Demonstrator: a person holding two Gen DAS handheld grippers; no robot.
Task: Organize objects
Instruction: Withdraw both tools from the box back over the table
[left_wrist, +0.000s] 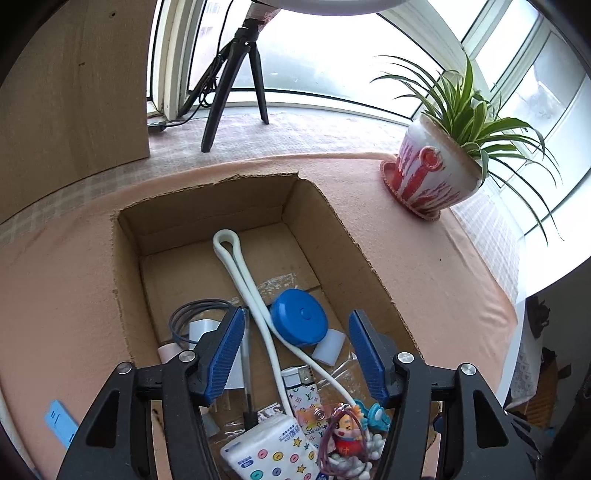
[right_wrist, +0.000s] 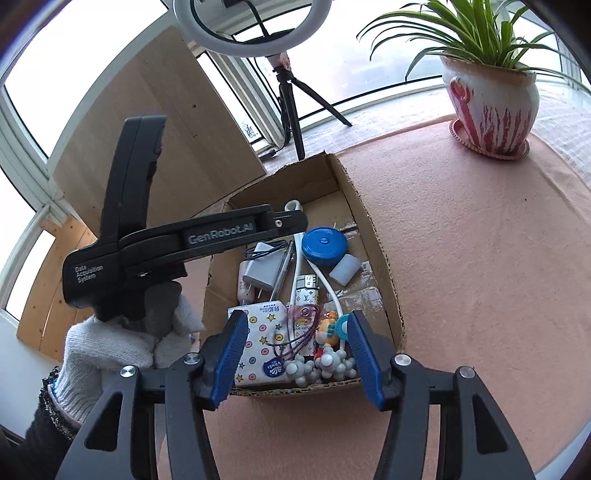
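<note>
**A:** Which step is in hand?

**B:** By the look of it, the late part of sorting. The cardboard box (right_wrist: 373, 236) on the pink-covered bench (right_wrist: 480, 258) already holds nearly everything, and no loose item shows on the cloth beside it, though a blue strip (left_wrist: 59, 421) lies at the edge of the left view.

**A:** And the grippers?

**B:** The left gripper (left_wrist: 295, 354) hangs over the box with its jaws spread wide and nothing between them. The right gripper (right_wrist: 295, 354) hovers at the near wall of the box, equally spread and empty. A gloved hand (right_wrist: 110, 347) carries the left tool.

**A:** What lies inside?

**B:** A blue round tape measure (left_wrist: 299, 317) near the middle, a long white looped strap (left_wrist: 243, 273) running toward the far wall, a white charger (right_wrist: 260, 275) with its cable, a pen (left_wrist: 246, 362), a patterned lighter (left_wrist: 304, 391), a tissue pack (right_wrist: 258, 343) printed with buttons and stars, and a small cartoon keychain (left_wrist: 345, 439) at the near end.

**A:** The next move?

**B:** Probably either a check of the bench for strays or a tidy inside the box. The things overlap, so any pick would need the jaws lowered around one item alone.
</note>
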